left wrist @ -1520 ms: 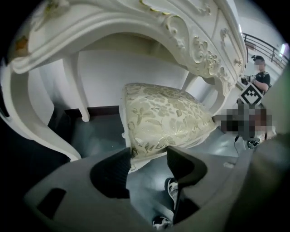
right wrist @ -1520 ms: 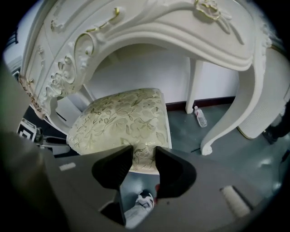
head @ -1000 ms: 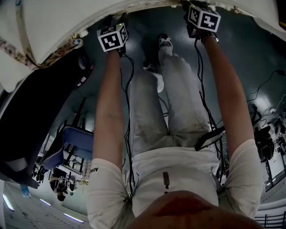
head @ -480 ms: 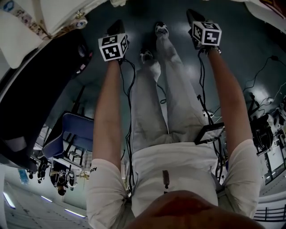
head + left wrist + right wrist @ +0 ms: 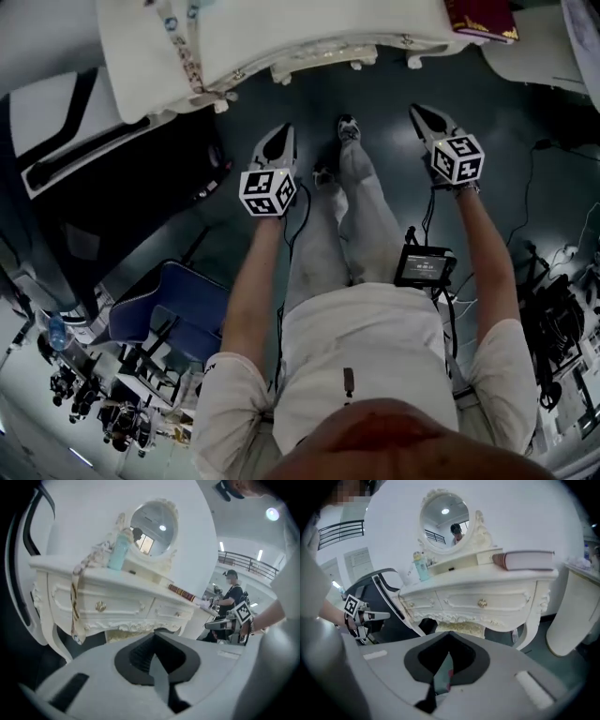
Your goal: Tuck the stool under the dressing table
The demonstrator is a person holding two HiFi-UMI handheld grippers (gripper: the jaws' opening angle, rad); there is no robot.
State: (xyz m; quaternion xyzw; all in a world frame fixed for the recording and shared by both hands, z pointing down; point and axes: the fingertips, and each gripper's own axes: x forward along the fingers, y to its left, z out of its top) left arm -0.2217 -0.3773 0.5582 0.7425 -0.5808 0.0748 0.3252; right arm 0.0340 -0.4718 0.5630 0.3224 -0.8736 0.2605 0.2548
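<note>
The white dressing table (image 5: 281, 37) stands ahead of me, with a round mirror (image 5: 152, 527), a teal bottle (image 5: 117, 550) and a red book (image 5: 525, 560) on top. The stool's yellowish cushion (image 5: 461, 629) shows under its carved apron, between the legs, and also in the left gripper view (image 5: 123, 633). My left gripper (image 5: 278, 141) and right gripper (image 5: 427, 117) hang in the air short of the table, one on each side of my legs. Both are shut with nothing held; the closed jaws show in the left gripper view (image 5: 154, 644) and the right gripper view (image 5: 448, 644).
A black exercise machine (image 5: 112, 187) stands left of the table, and a blue chair (image 5: 159, 309) is nearer me on the left. A white rounded object (image 5: 569, 611) sits right of the table. Cables lie on the dark floor (image 5: 553, 178). A person (image 5: 232, 592) stands far off.
Both grippers have pulled back from the table's front edge and risen. The table, close overhead before, now lies farther off at the top of the head view.
</note>
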